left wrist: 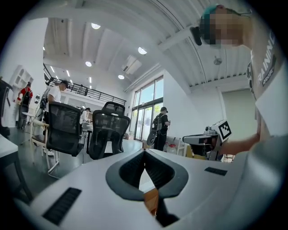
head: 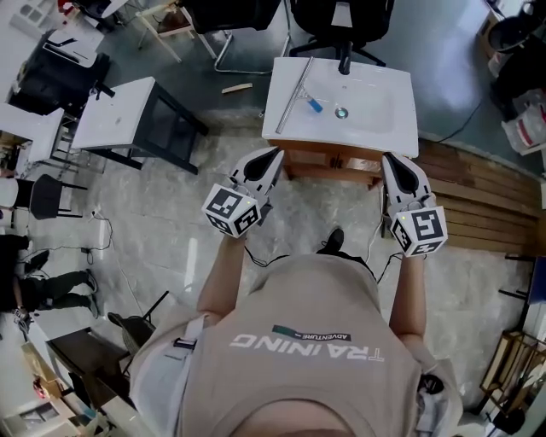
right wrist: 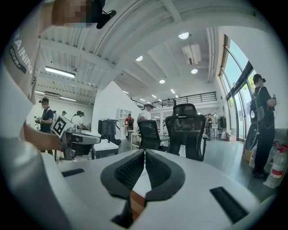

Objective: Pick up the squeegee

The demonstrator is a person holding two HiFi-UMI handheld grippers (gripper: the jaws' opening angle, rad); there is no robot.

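The squeegee, a long silver blade with a short blue handle, lies on the left part of a white sink top, left of the drain. Both grippers are held level in front of the sink's near edge, short of the squeegee. My left gripper points toward the sink's left front corner, its jaws together and empty. My right gripper is near the right front corner, also shut with nothing in it. Neither gripper view shows the squeegee; each sees the other gripper off to the side.
A black office chair stands behind the sink. A white table sits to the left and wooden planks lie on the floor to the right. More chairs and several people show in the background.
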